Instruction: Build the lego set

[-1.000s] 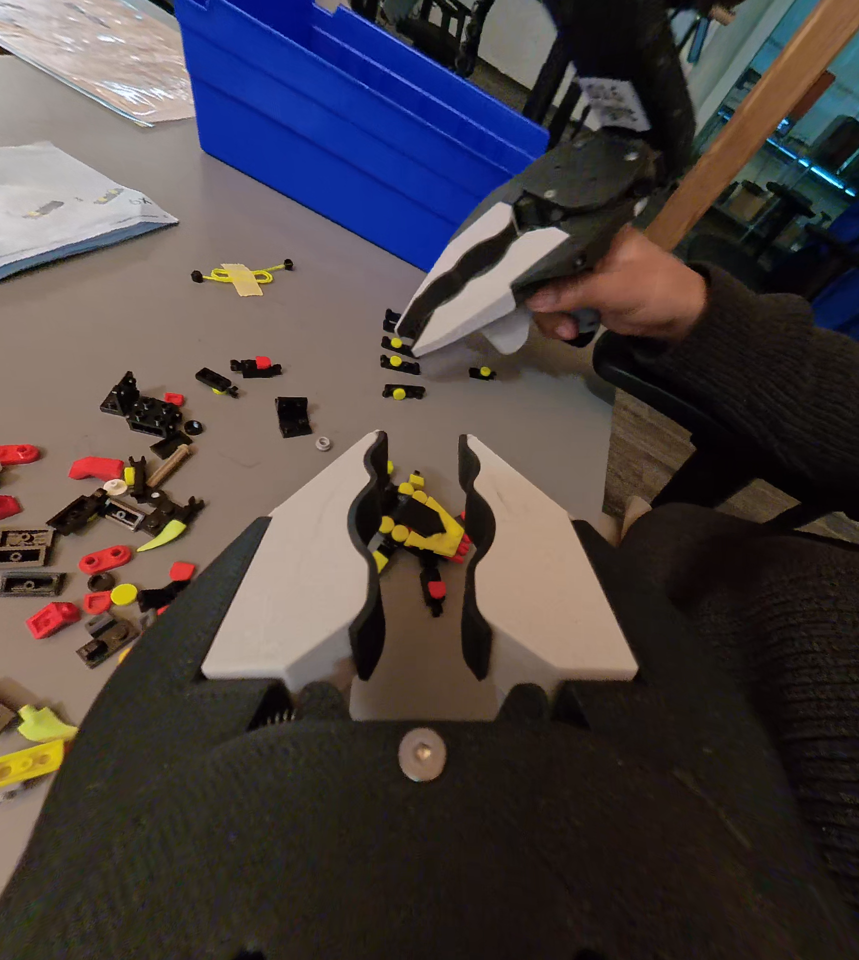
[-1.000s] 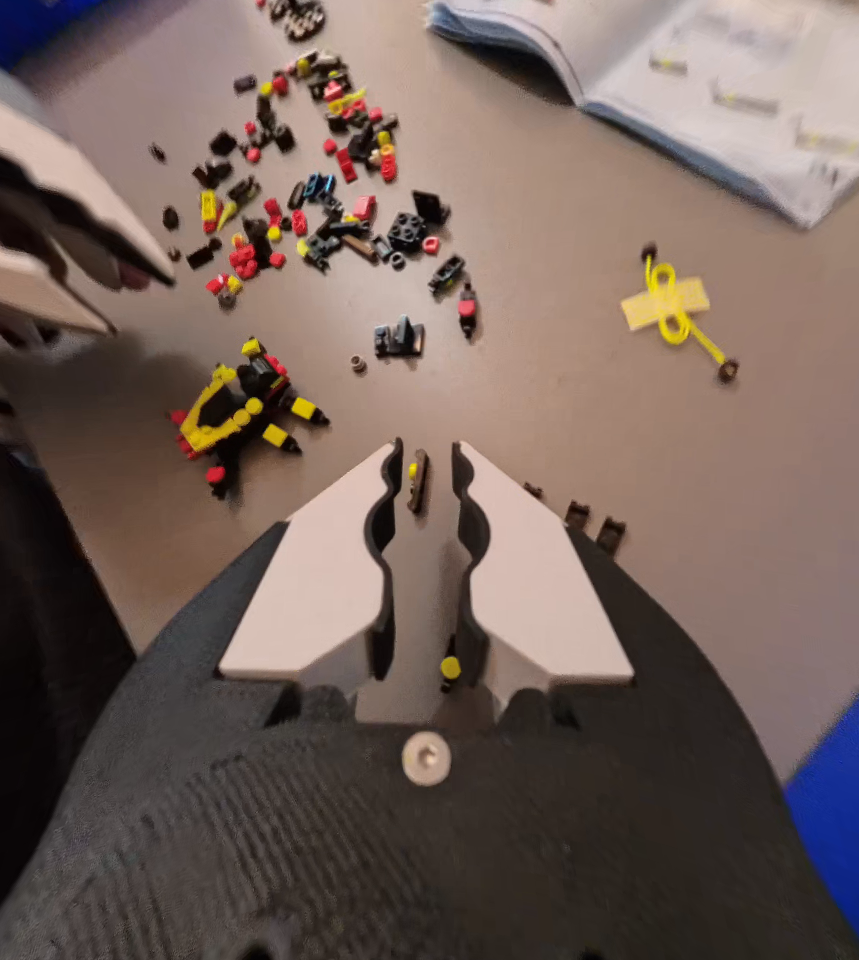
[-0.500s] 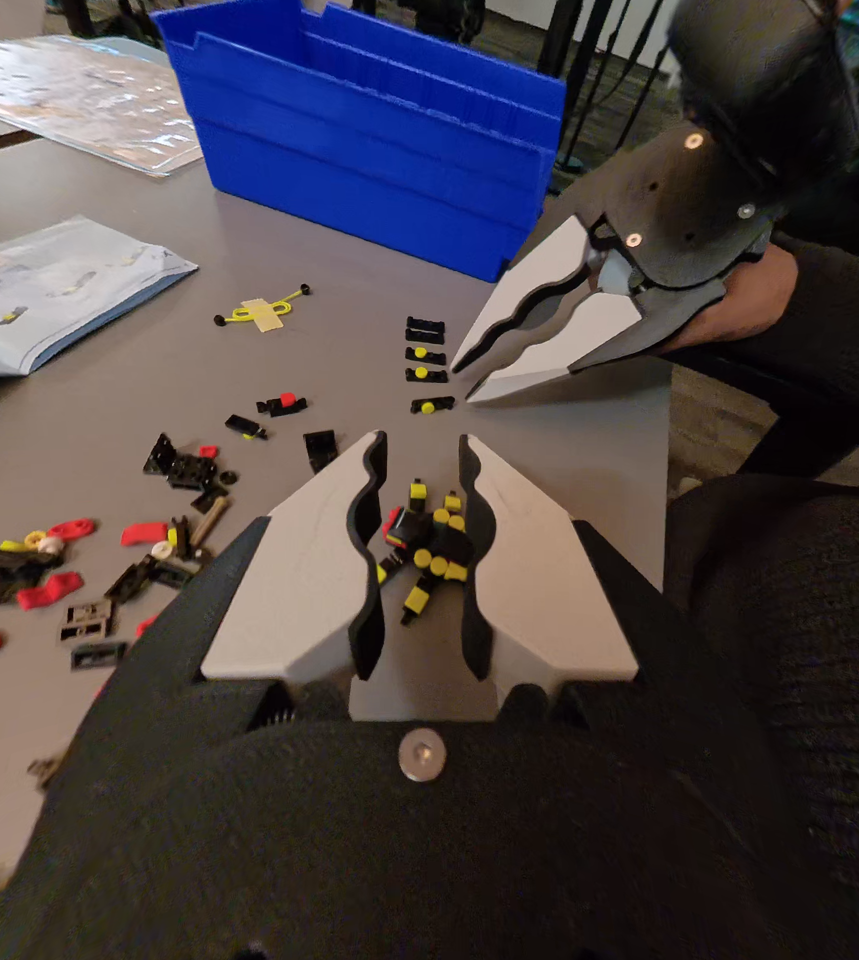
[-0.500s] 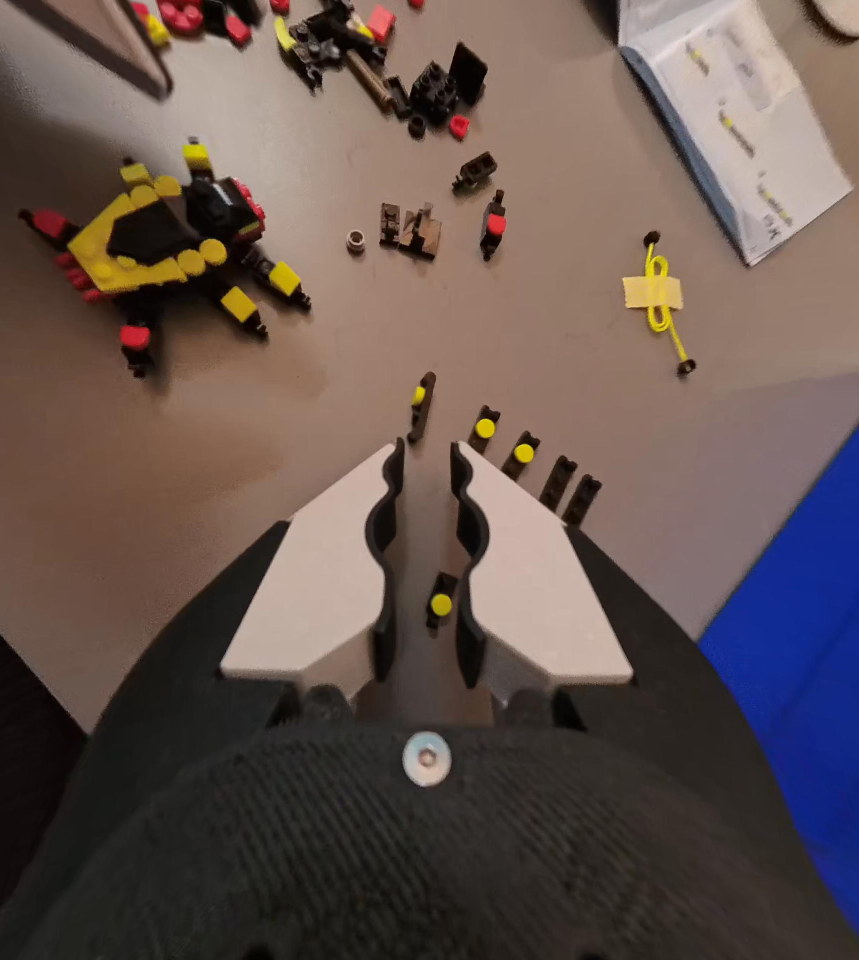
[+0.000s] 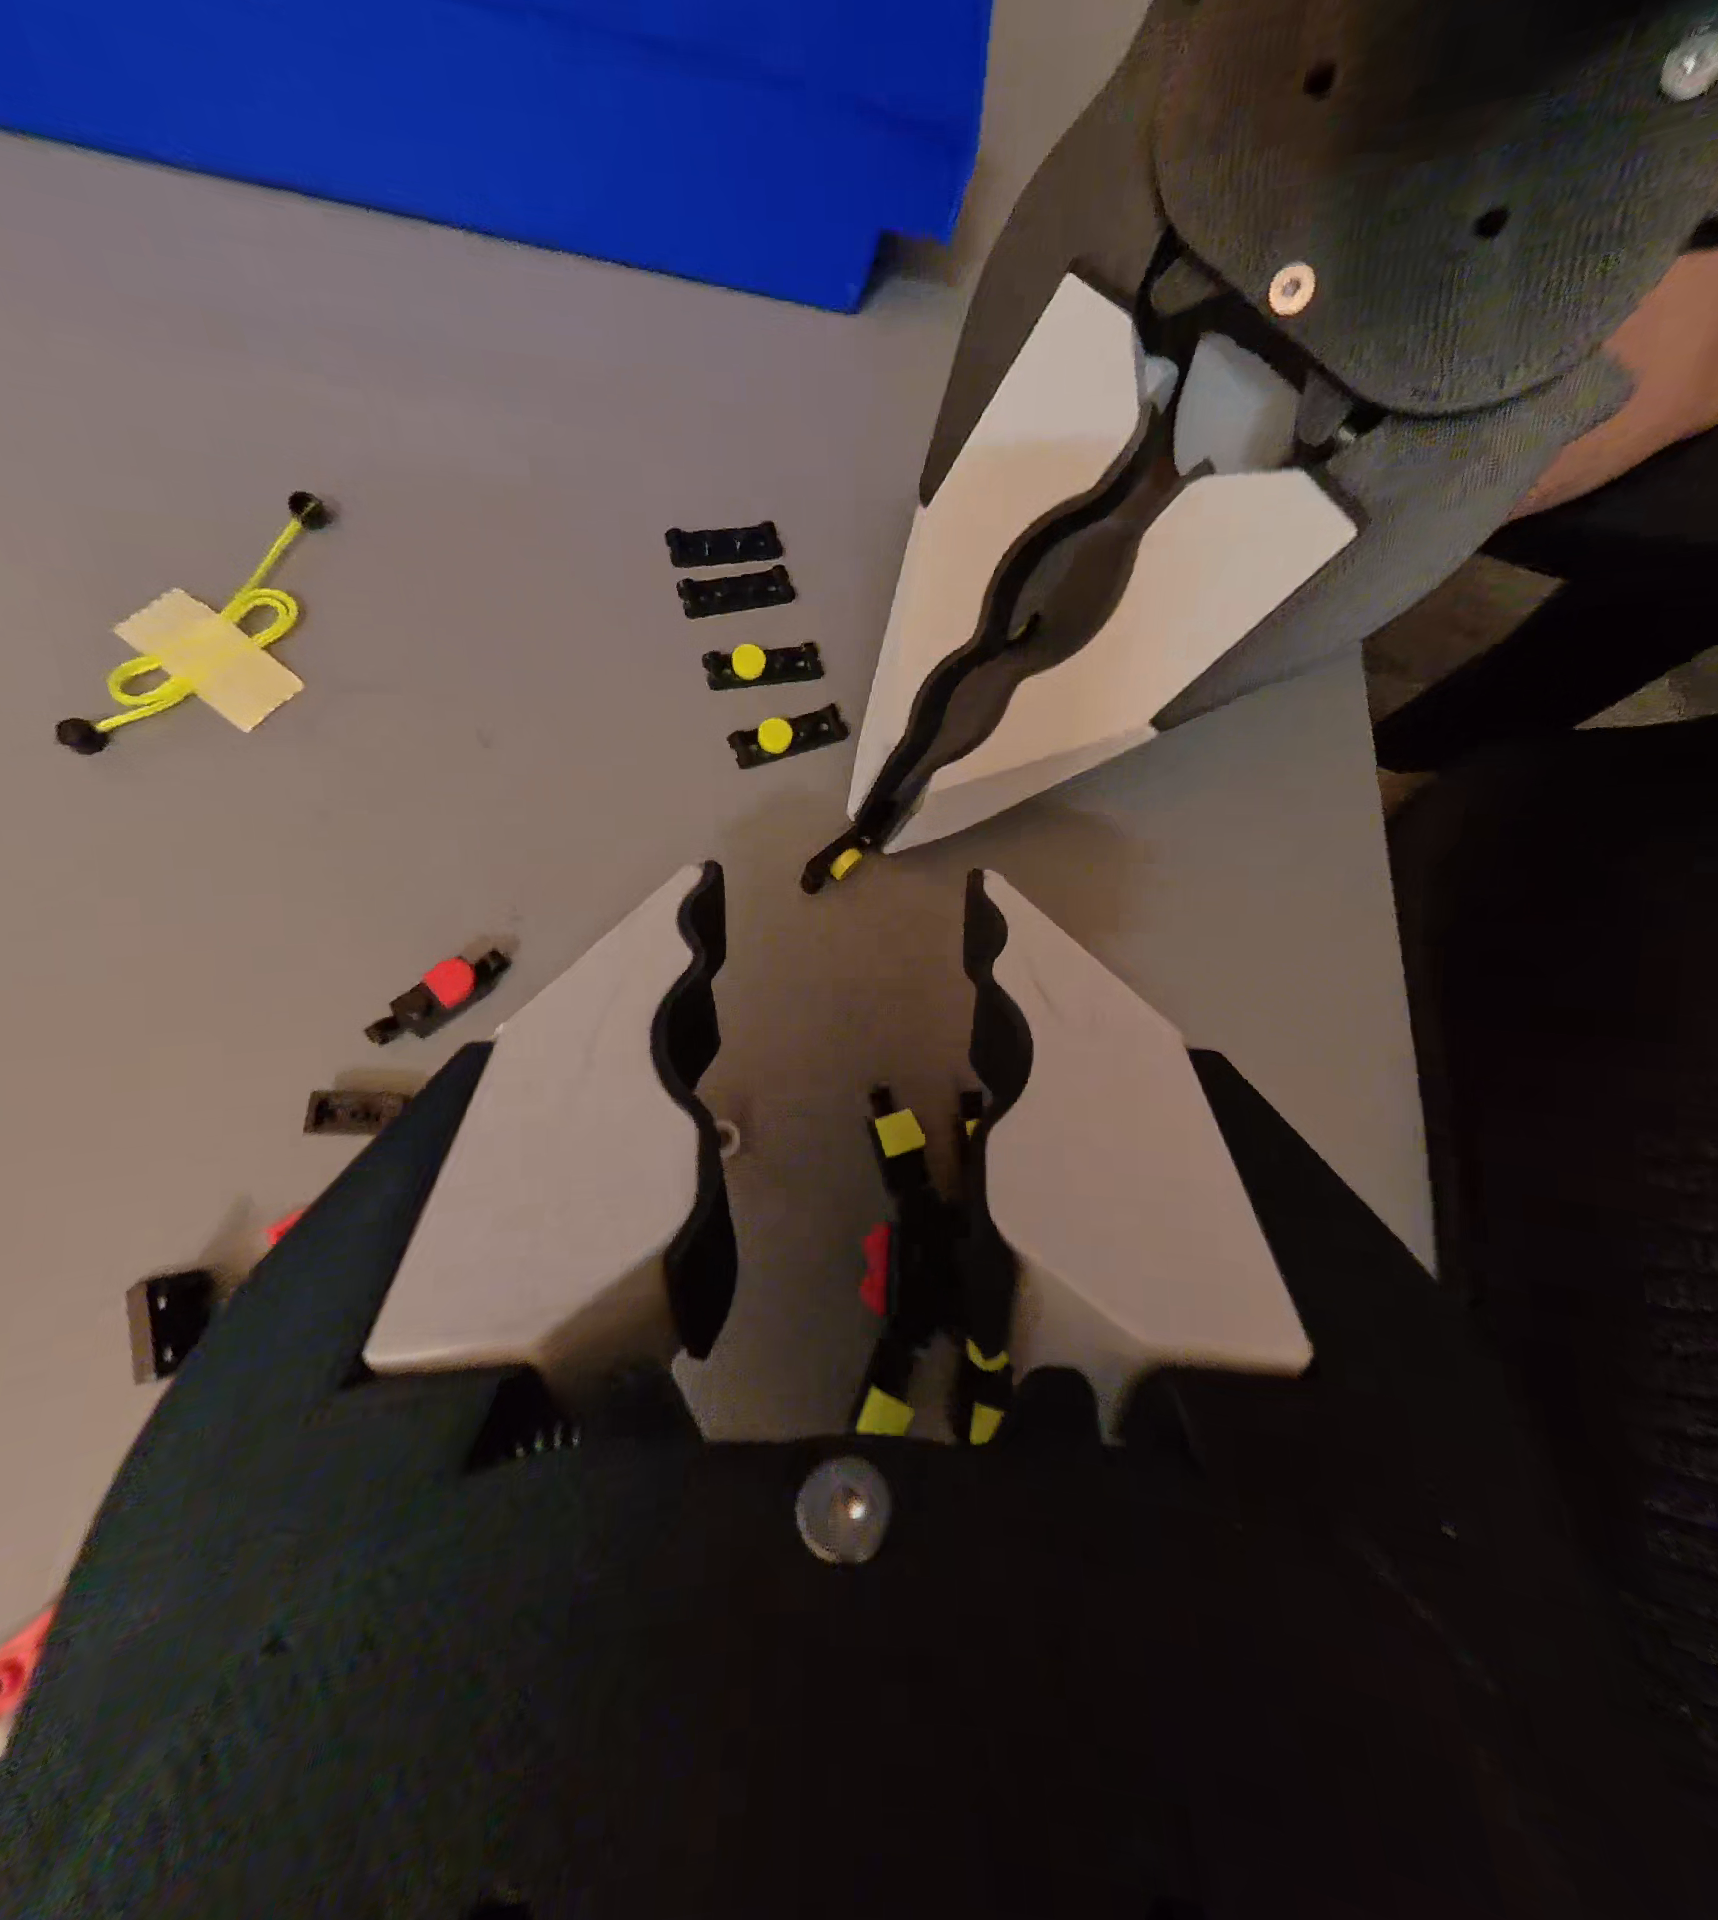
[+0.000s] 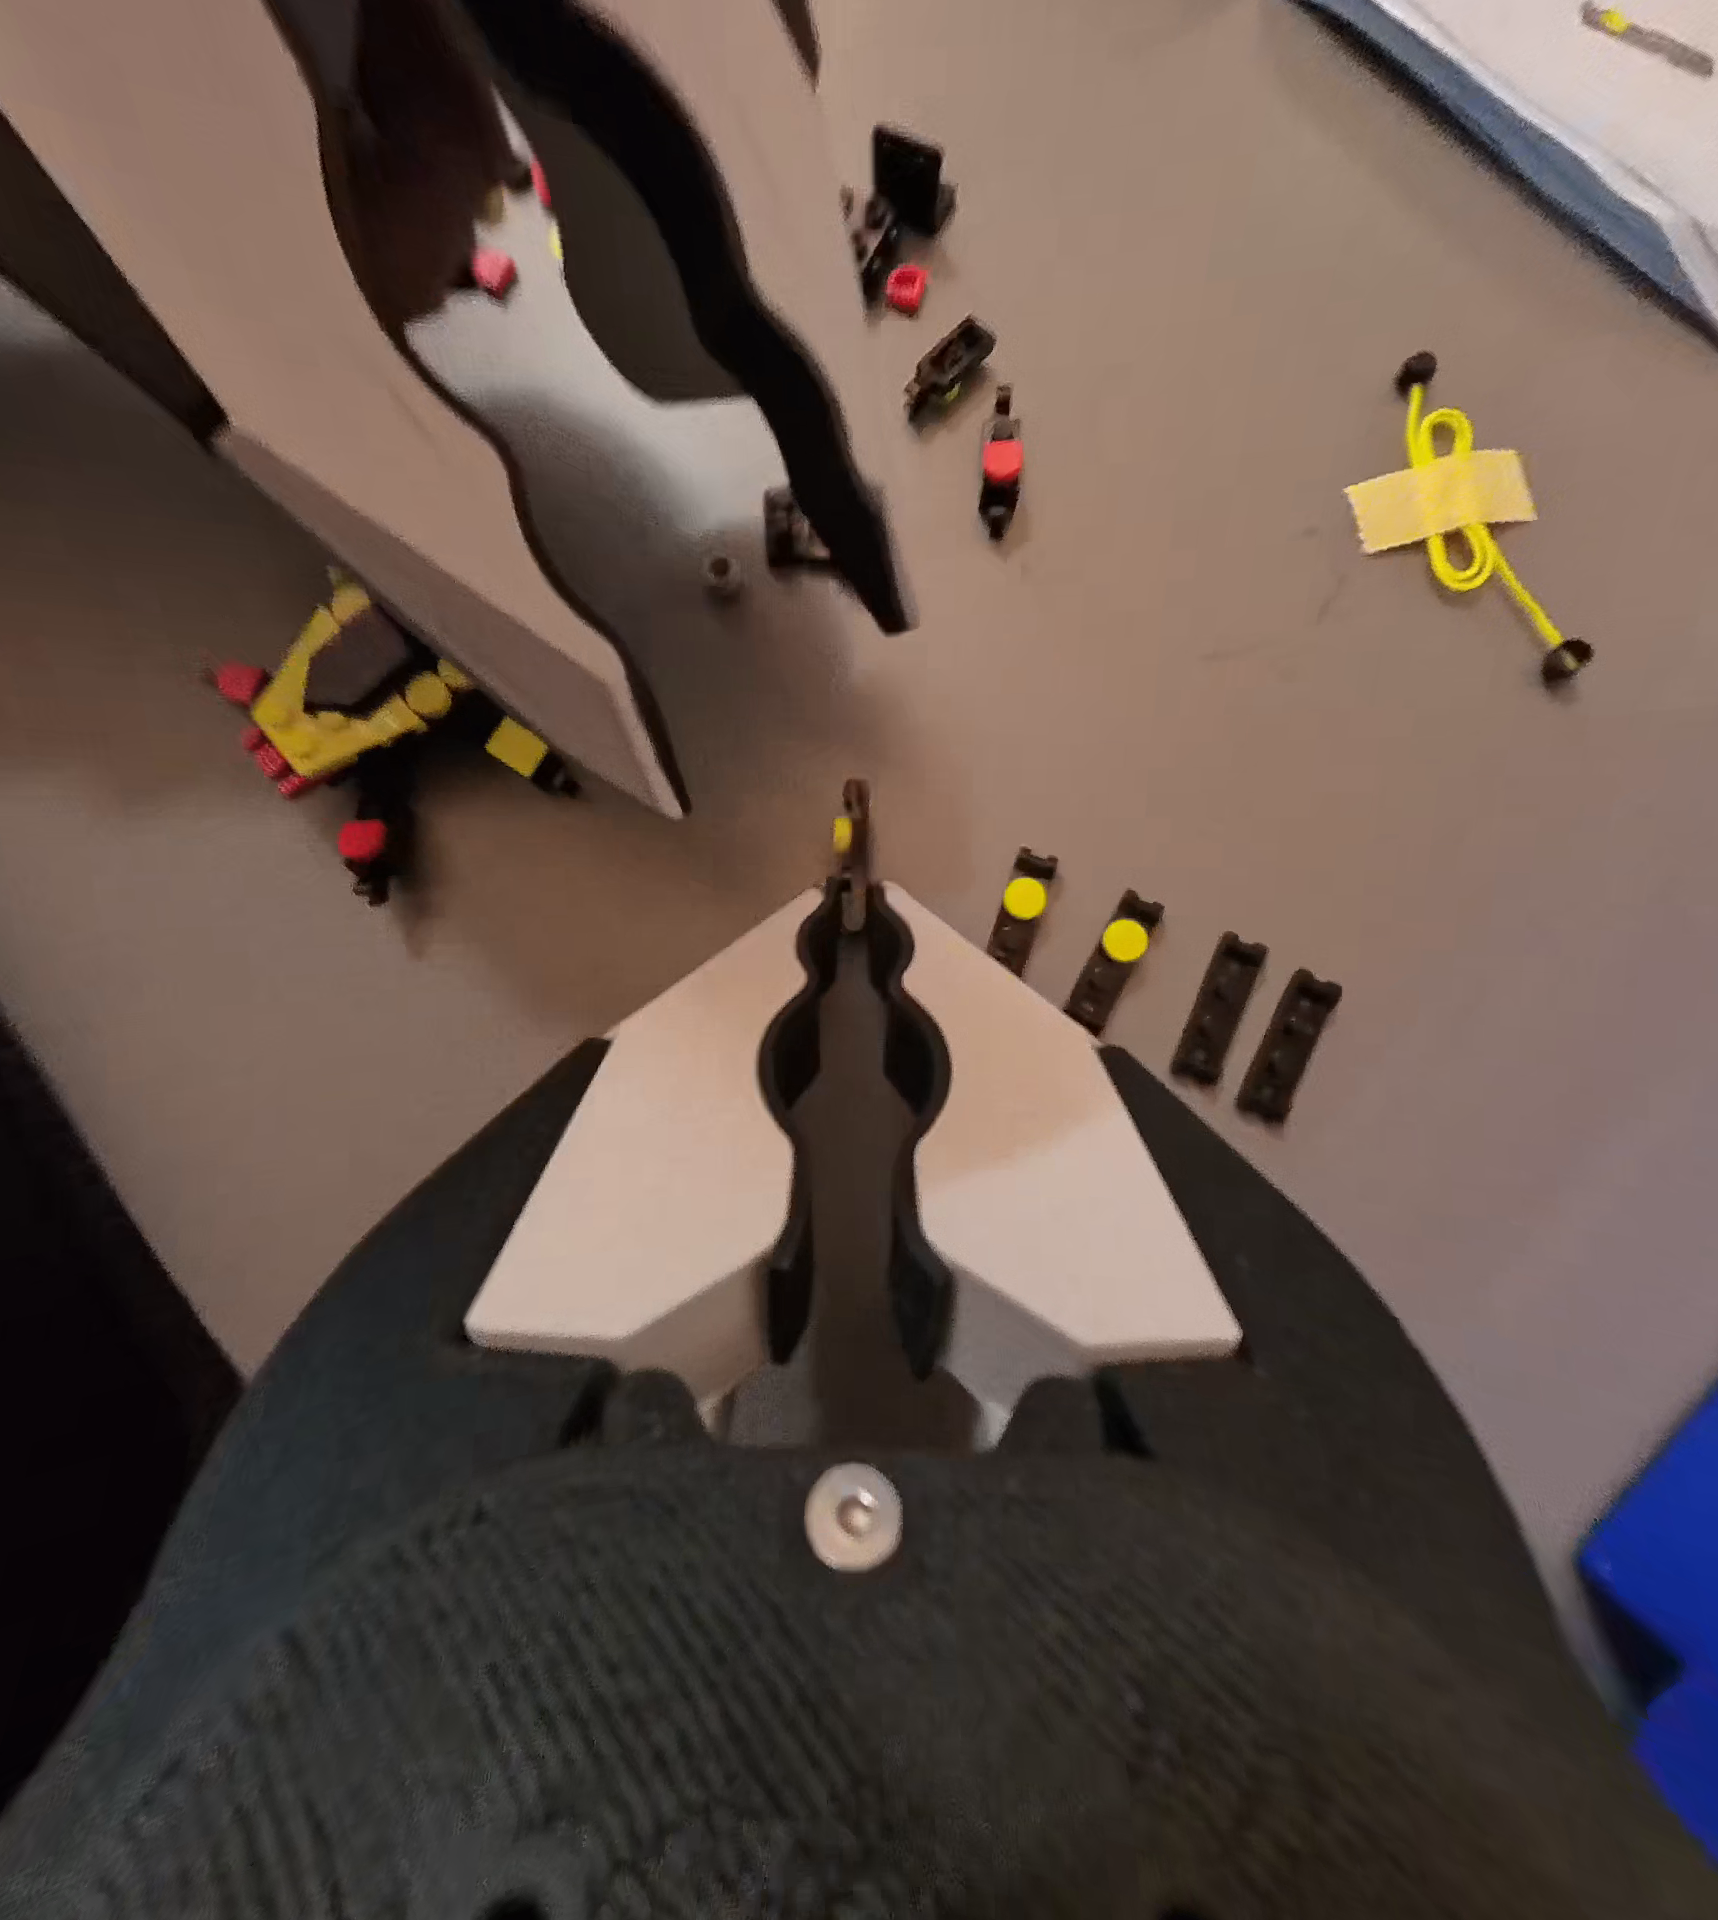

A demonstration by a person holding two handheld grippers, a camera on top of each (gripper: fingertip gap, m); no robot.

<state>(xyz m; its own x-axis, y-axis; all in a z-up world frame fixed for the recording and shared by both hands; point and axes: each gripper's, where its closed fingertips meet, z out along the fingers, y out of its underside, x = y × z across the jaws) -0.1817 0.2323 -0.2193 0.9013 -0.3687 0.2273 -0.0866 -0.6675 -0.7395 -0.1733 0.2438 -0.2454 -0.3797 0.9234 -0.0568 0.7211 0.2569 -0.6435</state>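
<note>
My right gripper (image 6: 850,906) is shut on a small black plate with a yellow stud (image 6: 848,831), held on edge at the fingertips, close over the grey table. In the left wrist view that plate (image 5: 832,869) sticks out of the right gripper (image 5: 876,826), just ahead of my left gripper (image 5: 847,891). The left gripper is open and empty, and the yellow, black and red lego model (image 5: 912,1236) lies on the table between its fingers near their base. In the right wrist view the model (image 6: 356,696) is partly hidden under the left gripper (image 6: 787,717).
A row of black plates (image 6: 1219,1008), two with yellow studs (image 6: 1023,902), lies right of my right gripper. A taped yellow string (image 6: 1447,509), a red-studded black piece (image 6: 1000,462) and a booklet (image 6: 1613,125) lie beyond. A blue bin (image 5: 522,125) stands at the back. The tips of both grippers are at nearly the same place. The red-studded black piece (image 6: 1000,462) is about 5 centimetres from my left fingertips. Look for it in the left wrist view (image 5: 459,974) too.
My right gripper has shut on the black plate with the yellow stud. My left gripper has moved forward over the model and opened wider, so the two grippers are now close together.
</note>
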